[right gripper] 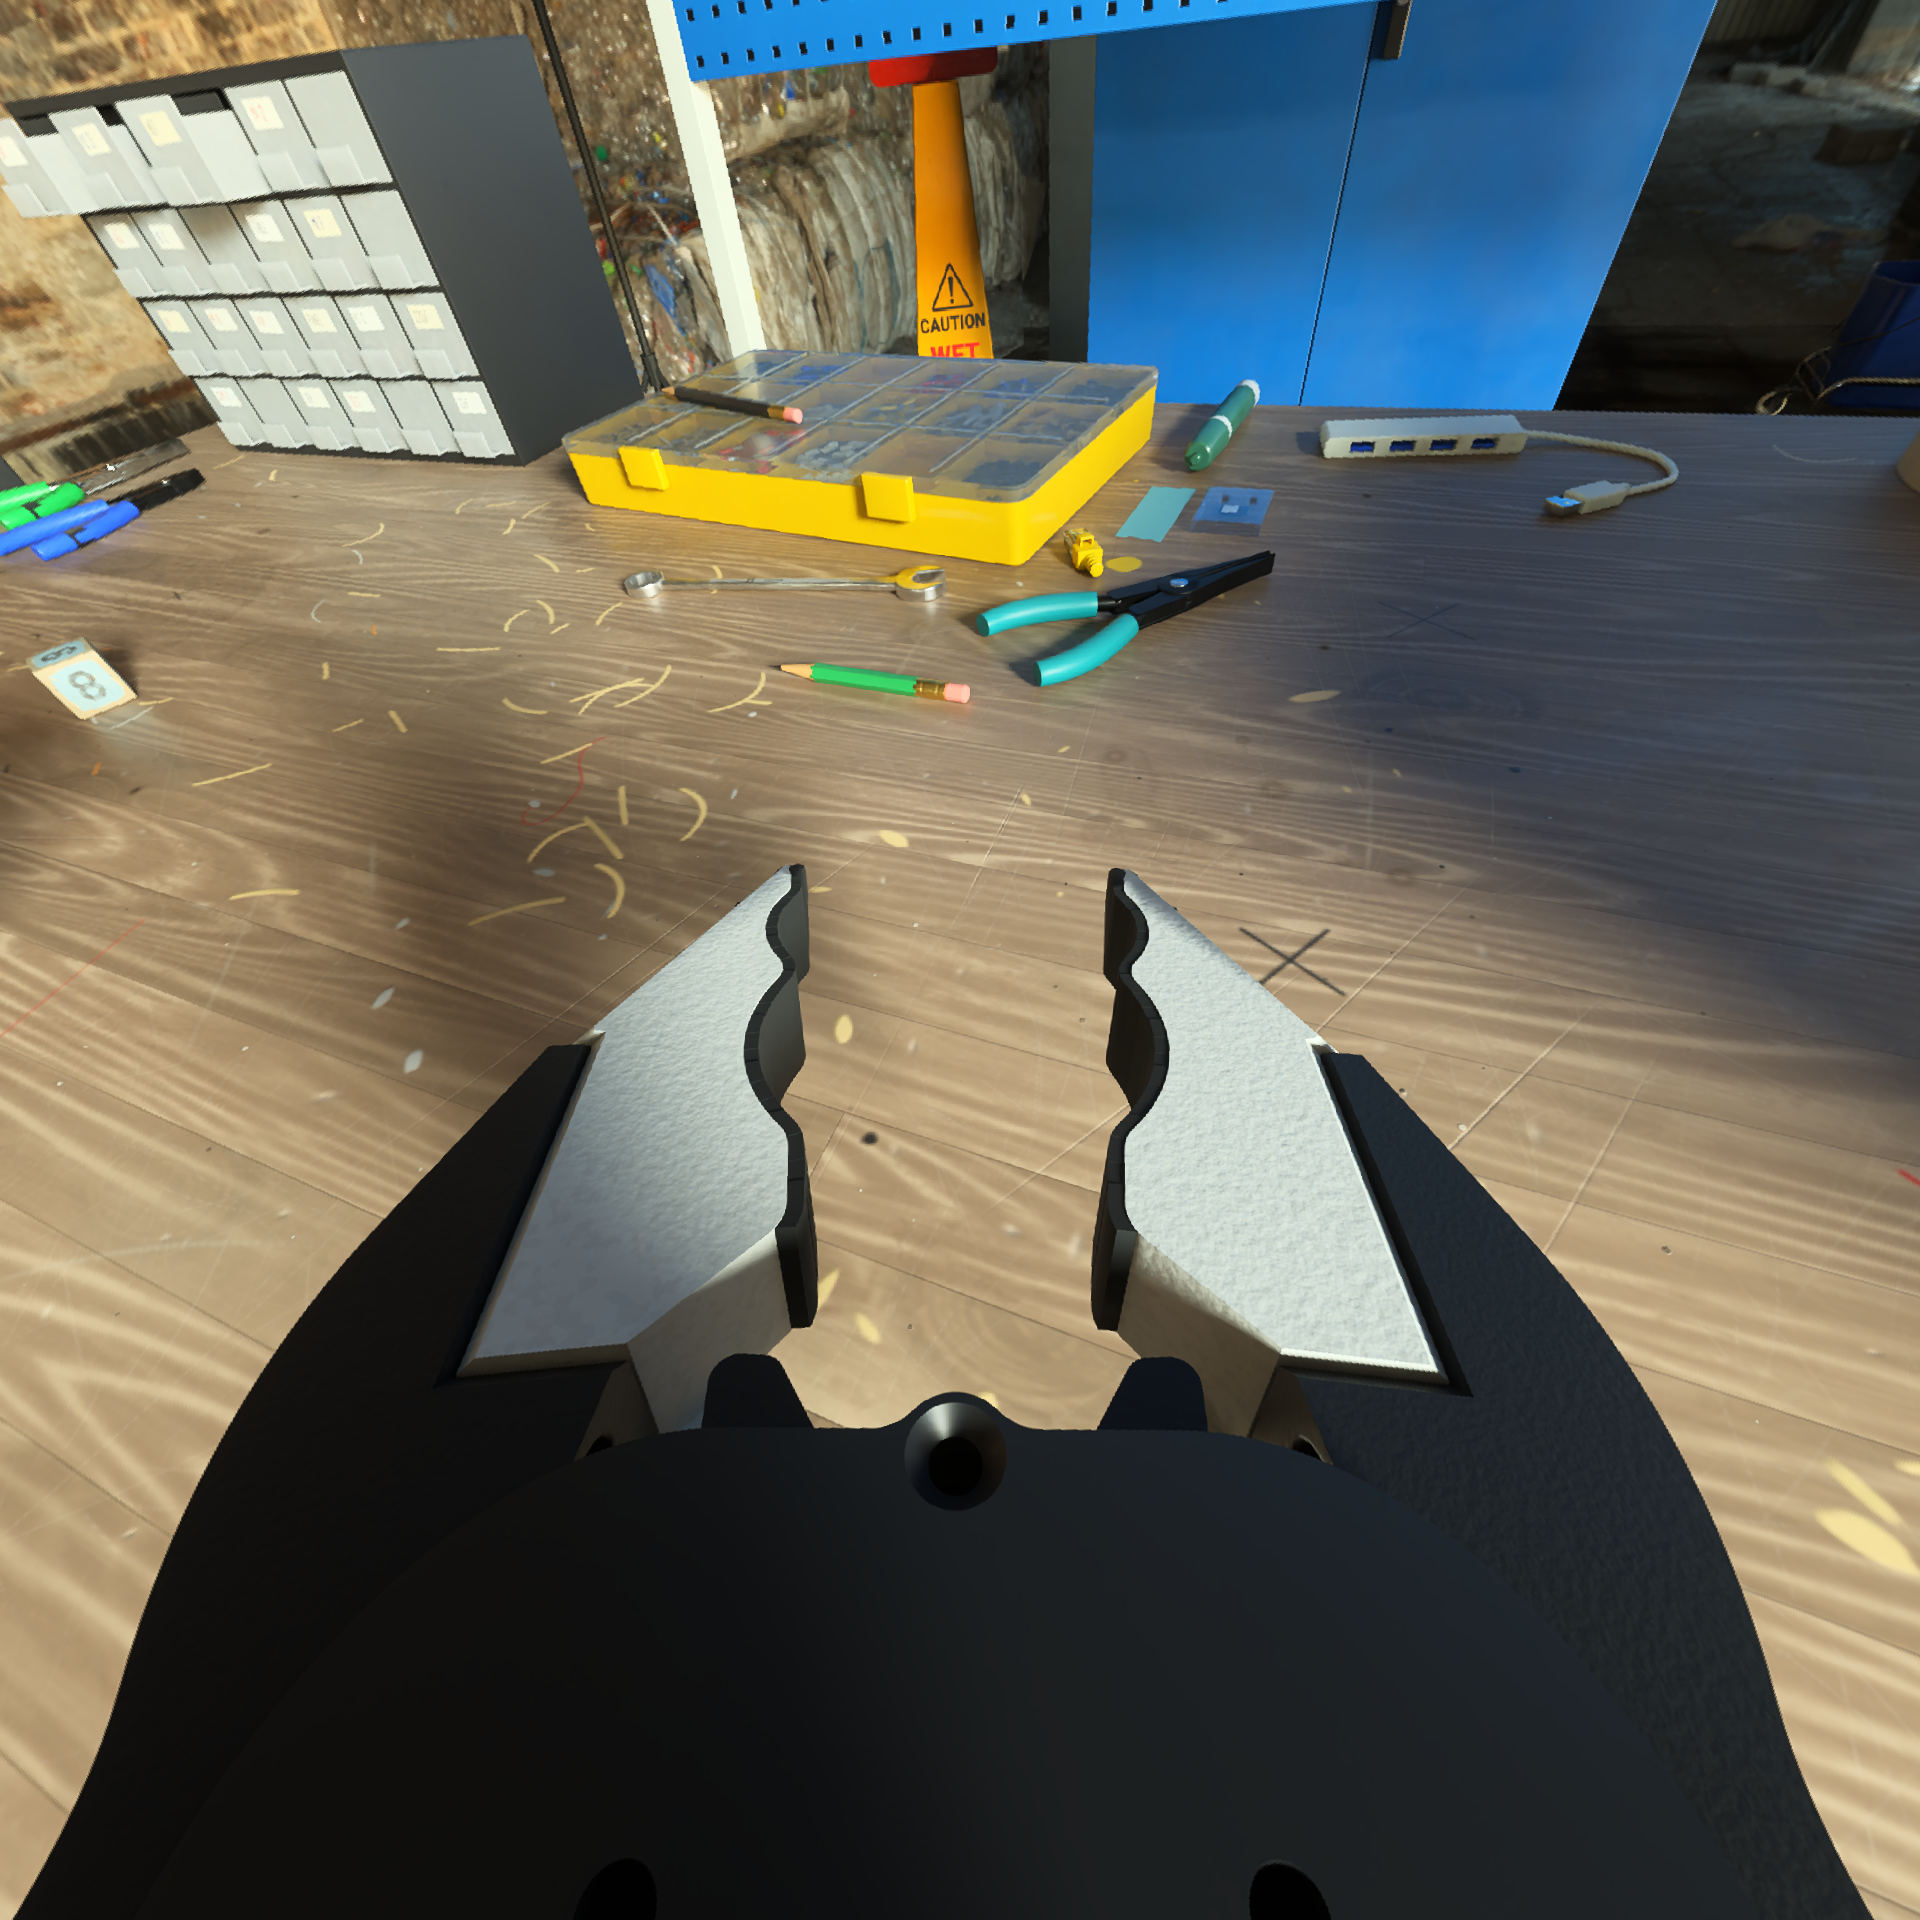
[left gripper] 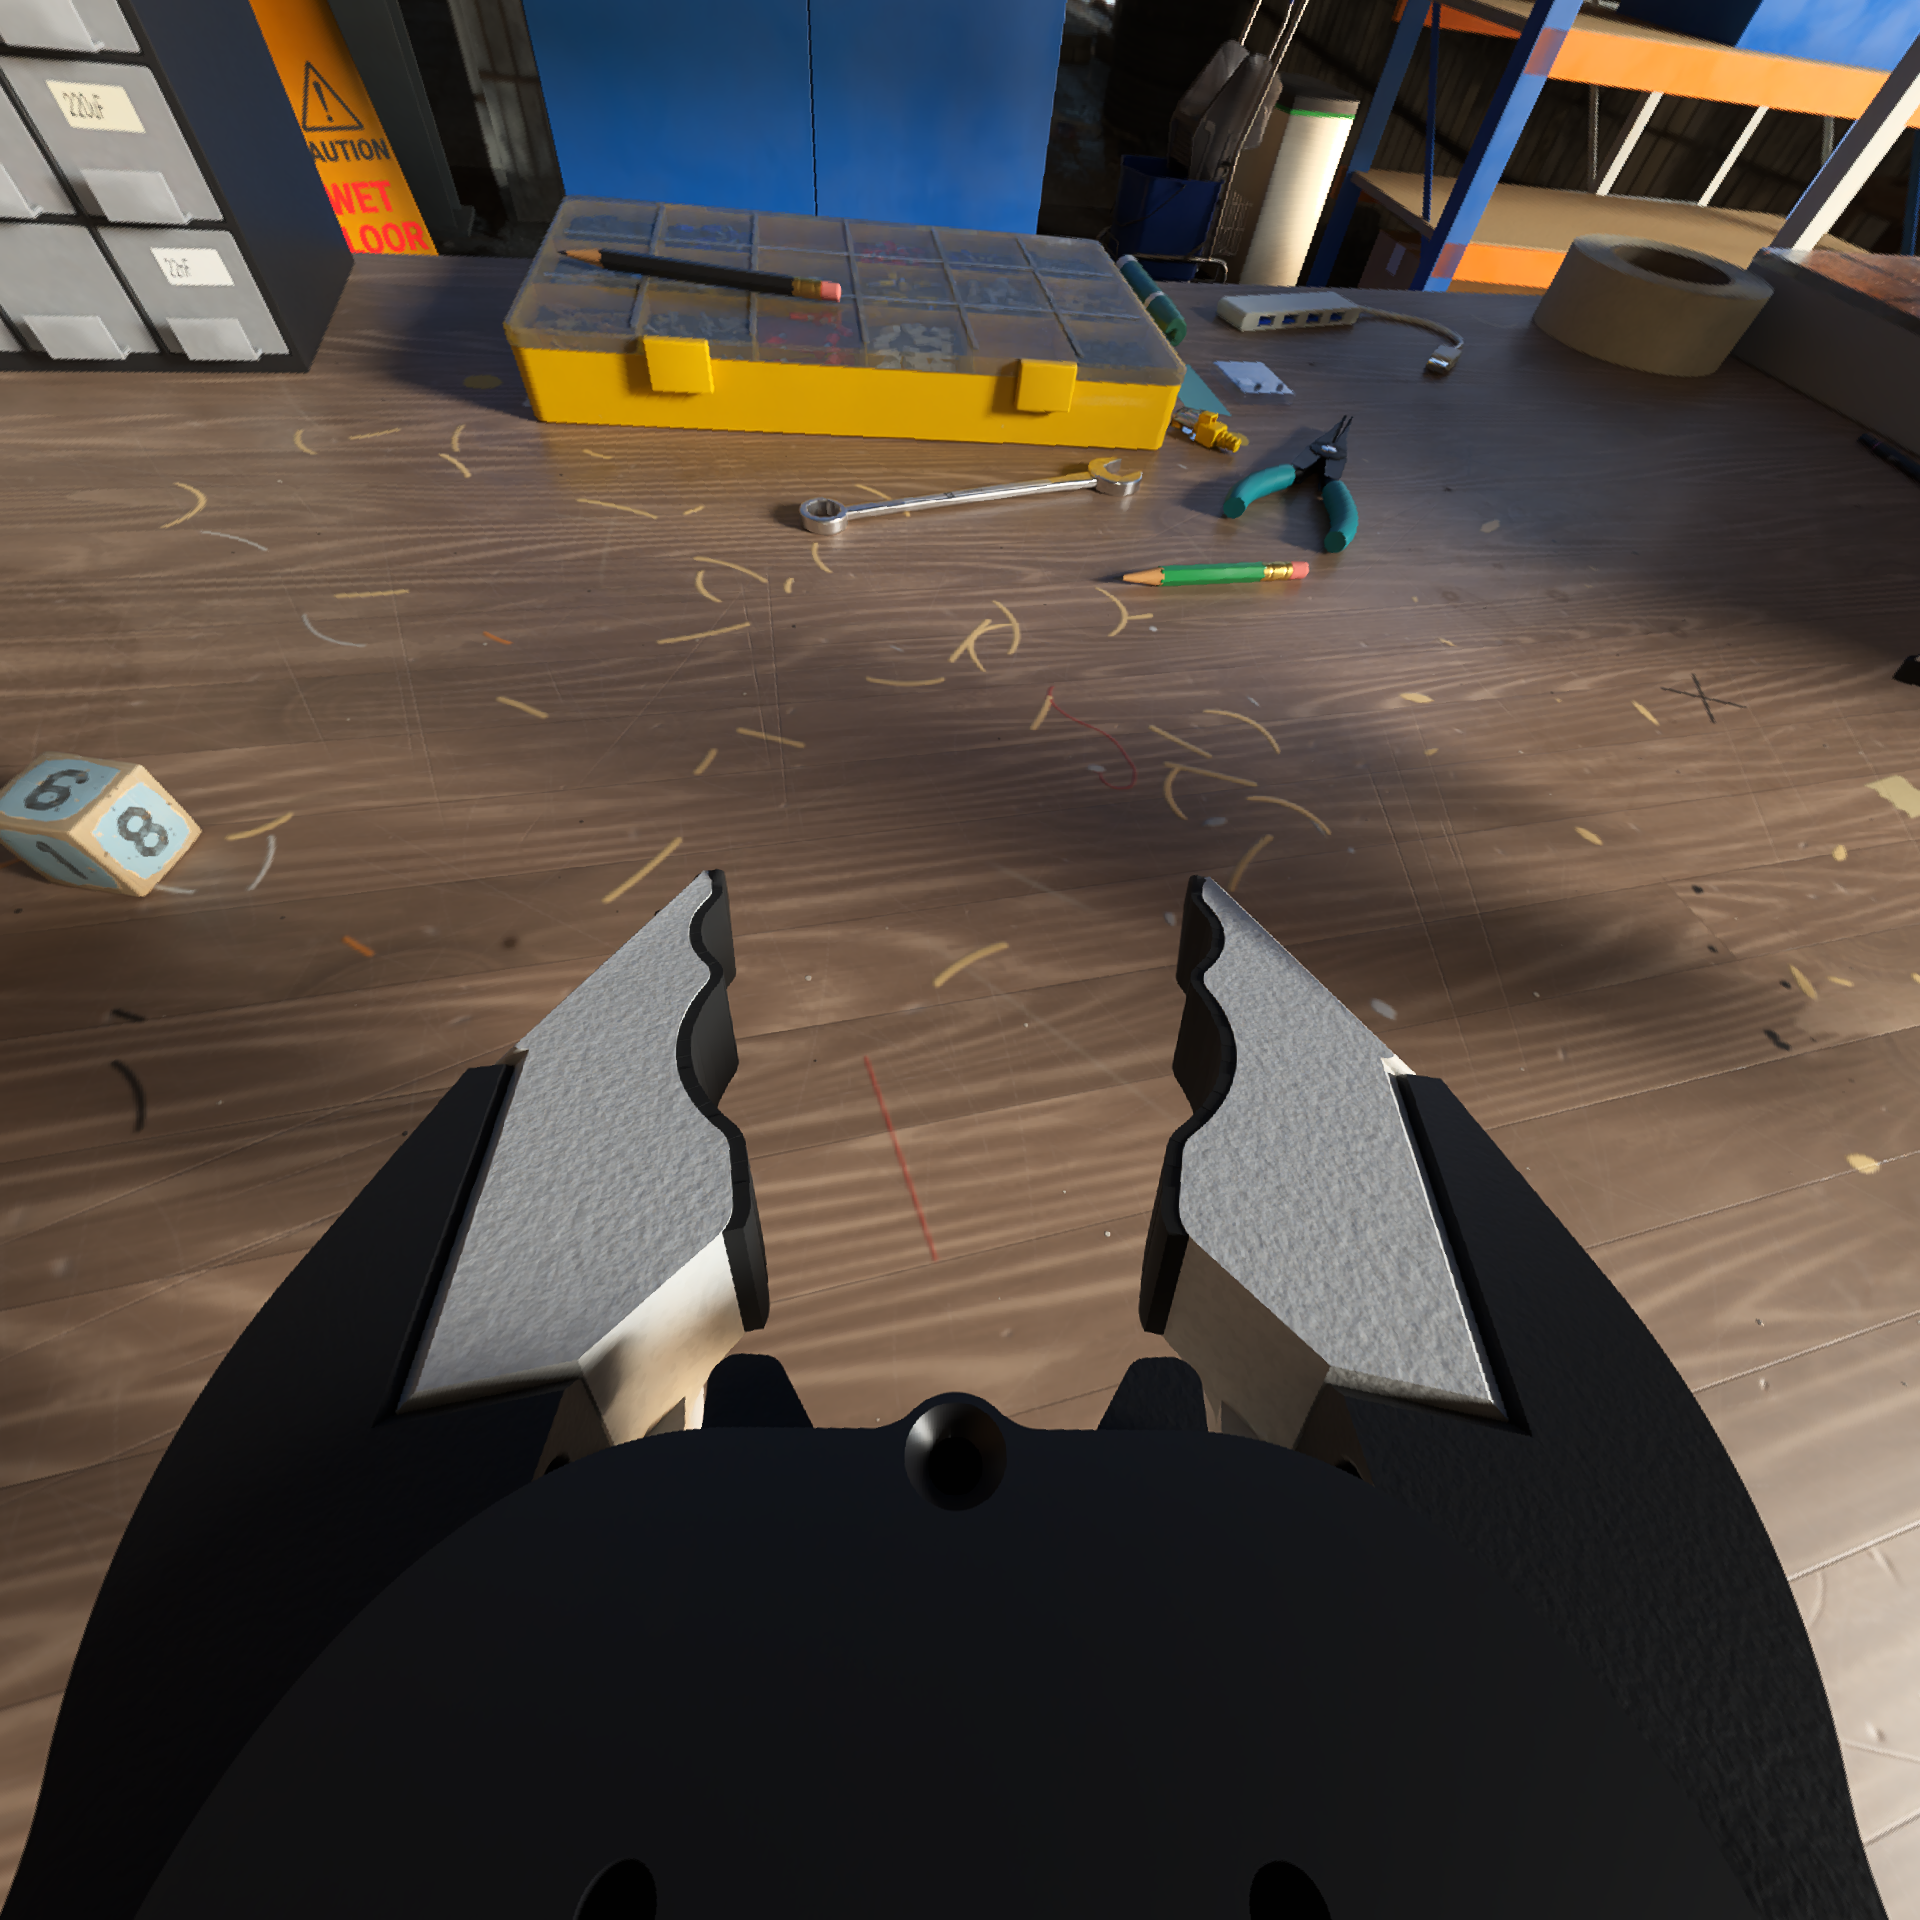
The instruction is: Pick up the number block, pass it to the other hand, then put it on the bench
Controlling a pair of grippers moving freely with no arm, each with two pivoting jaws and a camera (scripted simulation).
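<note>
The number block (left gripper: 96, 823) is a small wooden cube with pale blue faces. It lies on the wooden bench (left gripper: 935, 1039) at the far left of the left wrist view, well left of my left gripper (left gripper: 956, 883). That gripper is open and empty above the bench. In the right wrist view the block (right gripper: 81, 681) lies at the far left edge, far from my right gripper (right gripper: 956, 878), which is open and empty above the bench (right gripper: 1455, 831).
A yellow organiser box (left gripper: 847, 332) with a pencil on its lid stands at the back. A spanner (left gripper: 966, 495), teal pliers (left gripper: 1304, 483) and a green pencil (left gripper: 1216, 574) lie ahead. A drawer cabinet (left gripper: 125, 177) stands back left, a tape roll (left gripper: 1652, 301) back right. Markers (right gripper: 73, 514) lie left.
</note>
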